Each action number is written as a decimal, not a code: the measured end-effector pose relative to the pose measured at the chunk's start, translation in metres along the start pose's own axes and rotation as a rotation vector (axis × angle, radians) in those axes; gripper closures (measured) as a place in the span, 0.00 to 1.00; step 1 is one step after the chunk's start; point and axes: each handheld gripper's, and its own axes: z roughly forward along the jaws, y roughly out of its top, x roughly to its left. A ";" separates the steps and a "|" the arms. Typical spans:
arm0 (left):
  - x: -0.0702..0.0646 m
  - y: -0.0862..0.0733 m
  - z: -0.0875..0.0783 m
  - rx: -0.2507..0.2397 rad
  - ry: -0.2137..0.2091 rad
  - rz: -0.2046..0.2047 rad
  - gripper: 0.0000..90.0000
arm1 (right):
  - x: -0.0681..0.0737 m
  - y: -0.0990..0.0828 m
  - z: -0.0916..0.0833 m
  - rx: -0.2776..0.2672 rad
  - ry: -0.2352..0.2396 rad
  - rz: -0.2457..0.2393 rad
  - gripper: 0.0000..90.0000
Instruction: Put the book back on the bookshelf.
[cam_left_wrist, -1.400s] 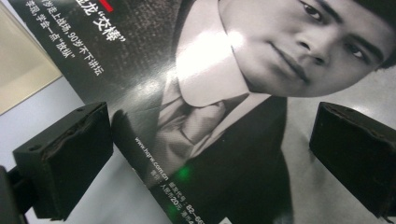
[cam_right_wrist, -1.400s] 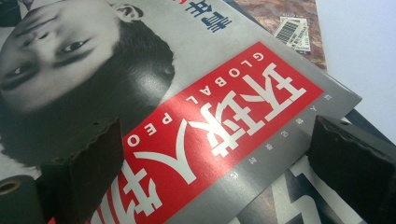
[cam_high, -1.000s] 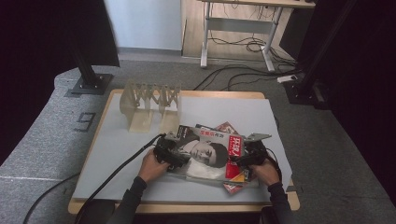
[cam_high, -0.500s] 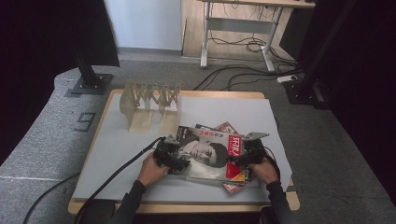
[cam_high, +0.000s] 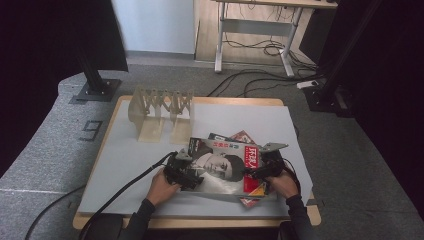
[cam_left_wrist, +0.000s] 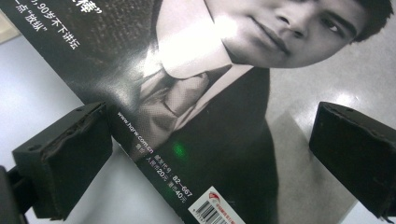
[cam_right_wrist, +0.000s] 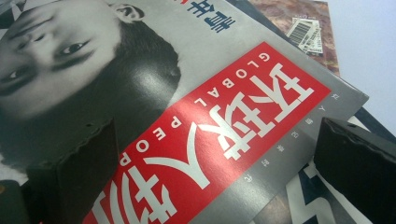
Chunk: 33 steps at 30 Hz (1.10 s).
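A top magazine (cam_high: 222, 167) with a black-and-white portrait and a red title band lies on a loose pile of other magazines (cam_high: 243, 136) on the grey mat. My left gripper (cam_high: 192, 175) is at its left edge. In the left gripper view the left gripper (cam_left_wrist: 210, 140) is open, its jaws wide over the cover's barcode corner (cam_left_wrist: 212, 212). My right gripper (cam_high: 257, 172) is at the magazine's right side. In the right gripper view the right gripper (cam_right_wrist: 217, 154) is open above the red band (cam_right_wrist: 219, 140); its jaws have just been opening and grip nothing.
A wooden slotted rack (cam_high: 160, 107) stands at the back left of the grey mat (cam_high: 125, 155). The mat covers a wooden table (cam_high: 312, 215). Cables trail from both grippers toward the table's front edge. Black stands and a desk frame are on the floor beyond.
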 end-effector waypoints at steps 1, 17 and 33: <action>-0.002 -0.001 -0.001 0.002 -0.002 0.002 0.00 | 0.000 0.000 0.000 0.002 0.002 -0.003 0.00; 0.001 0.001 -0.010 -0.031 -0.023 0.039 0.01 | 0.000 0.000 -0.001 0.007 0.008 0.002 0.00; 0.019 0.036 0.008 -0.062 0.035 0.069 0.01 | 0.020 -0.026 -0.026 0.003 0.010 -0.002 0.00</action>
